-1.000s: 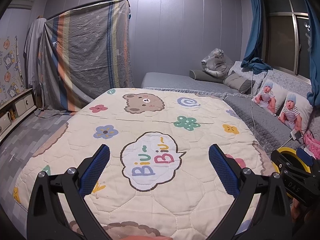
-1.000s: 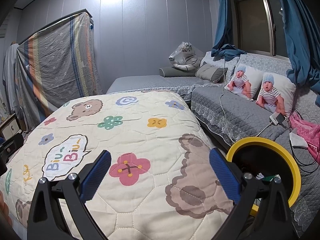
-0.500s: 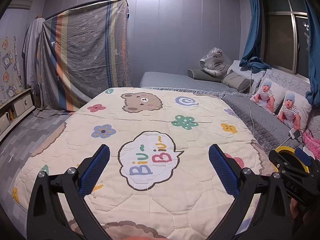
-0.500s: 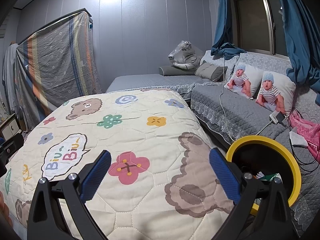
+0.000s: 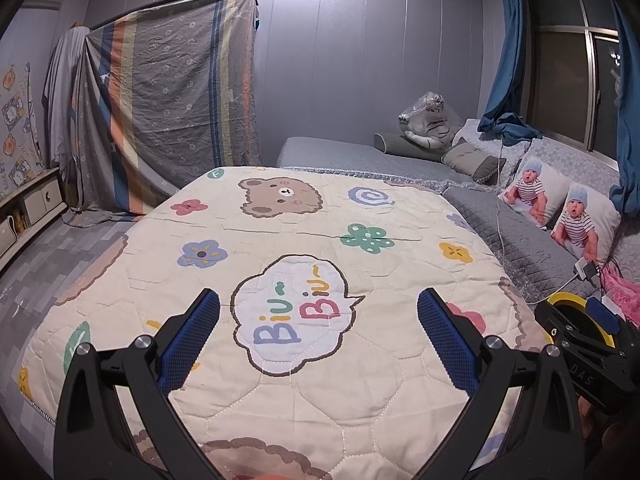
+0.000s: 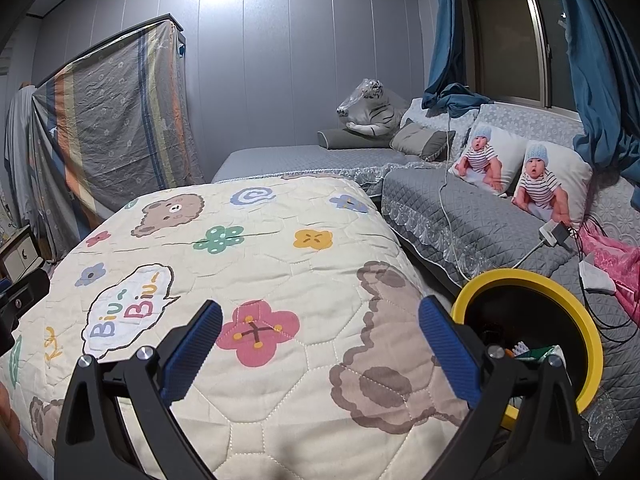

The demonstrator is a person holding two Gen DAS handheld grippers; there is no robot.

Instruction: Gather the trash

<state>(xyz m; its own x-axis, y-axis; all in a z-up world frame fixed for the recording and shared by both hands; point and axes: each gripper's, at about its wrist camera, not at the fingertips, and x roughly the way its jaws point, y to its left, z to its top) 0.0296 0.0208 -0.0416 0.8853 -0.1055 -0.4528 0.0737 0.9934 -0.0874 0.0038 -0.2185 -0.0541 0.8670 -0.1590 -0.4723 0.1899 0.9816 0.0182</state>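
Left gripper, jaws spread and empty, hovers over the quilt near its front edge. Right gripper, likewise spread and empty, hangs over the quilt's right edge. The bin, holding trash, stands just beside that edge. No loose trash shows on the quilt; sweep both cameras slowly before reaching.

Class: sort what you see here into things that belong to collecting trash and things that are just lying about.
Part of the job:
yellow-rimmed bin, with items inside
left gripper, open
right gripper, open

Just lying about:
cartoon quilt
baby-print pillows
plush tiger
charger
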